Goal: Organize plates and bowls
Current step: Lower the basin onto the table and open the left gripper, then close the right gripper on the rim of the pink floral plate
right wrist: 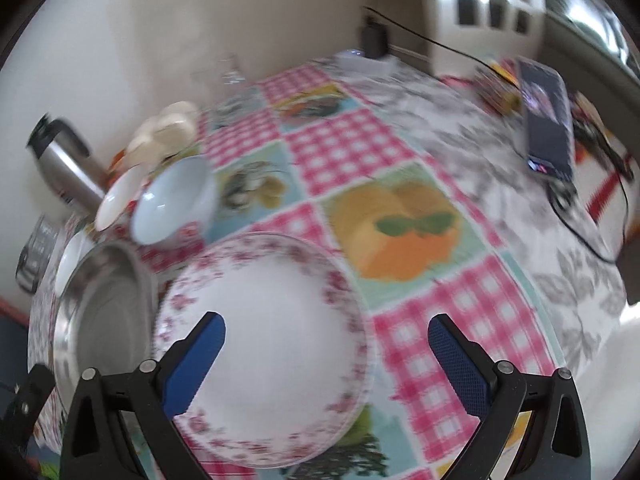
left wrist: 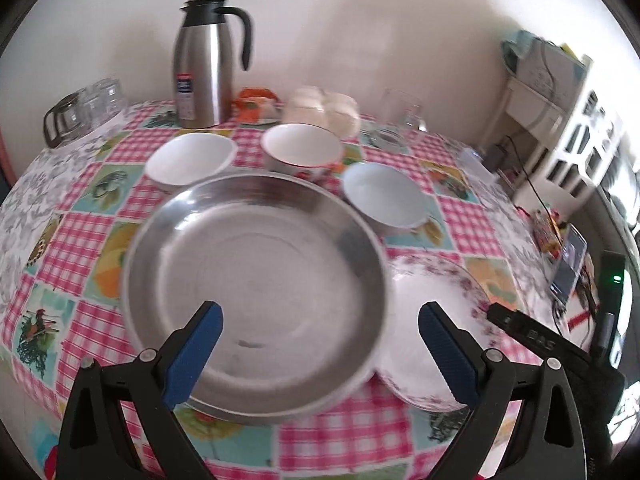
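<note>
pink-checked tablecloth (left wrist: 72, 248) with fruit and bird patches covers the table, which stands against a plain pale wall. going left to right in the left wrist view: a glass pot (left wrist: 76, 116) sits at the far left edge, then a steel thermos jug (left wrist: 206, 64) with a black handle stands upright near the wall, with a white bowl (left wrist: 190, 160) in front of it. next comes a red-trimmed bowl (left wrist: 302, 148), and right of that a pale blue bowl (left wrist: 386, 194); the three bowls stand apart from one another in a loose row. nearer the camera lies a large steel plate (left wrist: 256, 276), its right rim overlapping a floral plate (left wrist: 432, 300) beside it. the left gripper (left wrist: 320, 348) hangs above the steel plate with its blue pads spread wide, nothing between them. in the right wrist view the right gripper (right wrist: 326, 360) is likewise wide open above the floral plate (right wrist: 264, 320), gripping nothing. a phone (right wrist: 546, 120) lies at the far right of the table among dark cables.
</note>
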Motion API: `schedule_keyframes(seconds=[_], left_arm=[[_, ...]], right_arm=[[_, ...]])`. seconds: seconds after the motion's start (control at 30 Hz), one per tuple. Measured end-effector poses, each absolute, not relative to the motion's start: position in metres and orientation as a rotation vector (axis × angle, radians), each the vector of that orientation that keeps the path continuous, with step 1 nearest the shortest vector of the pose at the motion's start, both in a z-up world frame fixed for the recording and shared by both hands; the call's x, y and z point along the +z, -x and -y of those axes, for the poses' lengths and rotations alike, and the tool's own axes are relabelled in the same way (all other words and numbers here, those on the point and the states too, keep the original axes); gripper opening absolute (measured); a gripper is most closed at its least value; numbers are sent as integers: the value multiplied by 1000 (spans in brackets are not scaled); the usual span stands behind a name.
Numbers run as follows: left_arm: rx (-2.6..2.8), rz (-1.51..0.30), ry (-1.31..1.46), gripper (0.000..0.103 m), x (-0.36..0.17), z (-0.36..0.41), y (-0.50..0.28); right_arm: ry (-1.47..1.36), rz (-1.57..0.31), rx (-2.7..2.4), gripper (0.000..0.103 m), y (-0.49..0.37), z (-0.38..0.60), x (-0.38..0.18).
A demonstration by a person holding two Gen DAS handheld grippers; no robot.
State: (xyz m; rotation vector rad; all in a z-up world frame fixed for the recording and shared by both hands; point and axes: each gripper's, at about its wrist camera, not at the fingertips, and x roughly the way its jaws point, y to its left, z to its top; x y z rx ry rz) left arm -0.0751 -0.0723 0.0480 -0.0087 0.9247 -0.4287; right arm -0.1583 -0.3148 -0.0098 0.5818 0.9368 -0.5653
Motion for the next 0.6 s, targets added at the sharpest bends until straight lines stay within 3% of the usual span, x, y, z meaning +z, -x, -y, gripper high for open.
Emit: schedule_keyframes(seconds=[0.03,0.17,0.23,0.33,0.6], left_arm=[[-441,-929,9,98,48,77,78],[-475,-970,-8,98,41,93,87],[-486,-979,-31,98,39,99,91],[-496,-975,-46,98,38,104,95],[-490,-1021,-63,98,29,112,93]], right_arm=[[-588,-946,-572,88,160,318,-13],[-639,-993,-558,72,165,328,-29],[-657,-1018,-534,53,163,330,-35],[-667,-1047,-503,36,159,328,-41],[-656,-1050,-502,16,157,330,-41]])
